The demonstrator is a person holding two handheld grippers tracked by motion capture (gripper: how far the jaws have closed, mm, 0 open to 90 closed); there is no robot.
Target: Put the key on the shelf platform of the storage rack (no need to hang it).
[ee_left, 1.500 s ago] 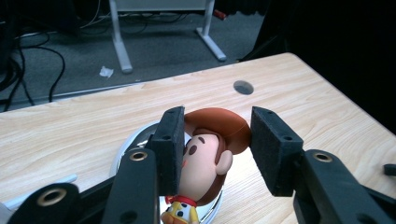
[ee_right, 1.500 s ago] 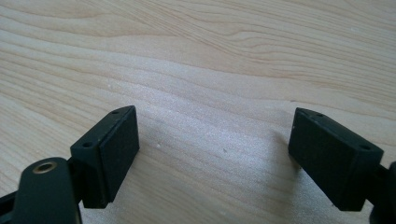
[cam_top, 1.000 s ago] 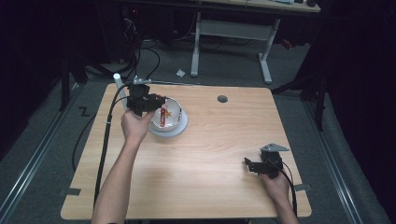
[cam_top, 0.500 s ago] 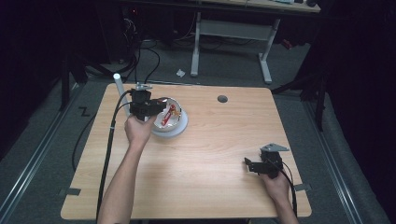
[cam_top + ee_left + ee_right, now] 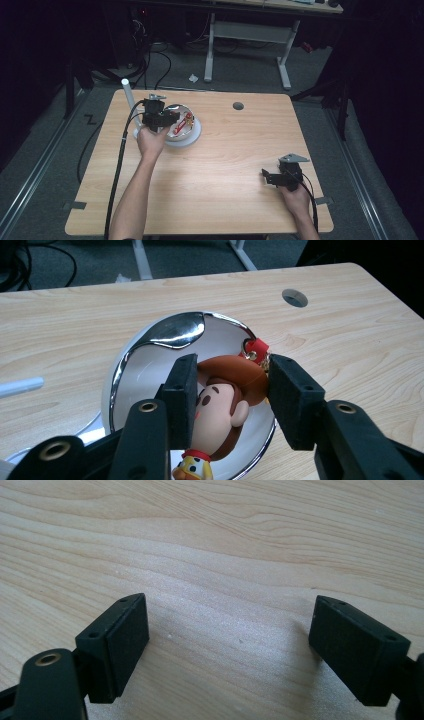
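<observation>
- We see a small cowboy figure keychain with a brown hat, round peach-coloured head and red strap [image 5: 227,395] lying in a shiny round metal bowl with a white inside [image 5: 150,370], which sits on a white round plate [image 5: 195,135] at the far left of the light wooden table [image 5: 225,170].
- The figure's long axis runs from the red strap at the far rim of the bowl down toward our left gripper [image 5: 227,390], hat far, yellow collar near.
- The left gripper sits right over the bowl, its jaws partly open on either side of the head. The left jaw looks pressed to the face and the right jaw meets the hat brim; whether they bear weight we cannot tell.
- The left hand [image 5: 150,142] is plainly the nearer one; the bowl lies well apart from the right.
- Our right gripper [image 5: 270,177] rests low at the near right of the table, jaws spread wide, nothing between them but bare wood.
- We judge the coming move turns on the left jaws squeezing across the head, at right angles to the figure's length.
</observation>
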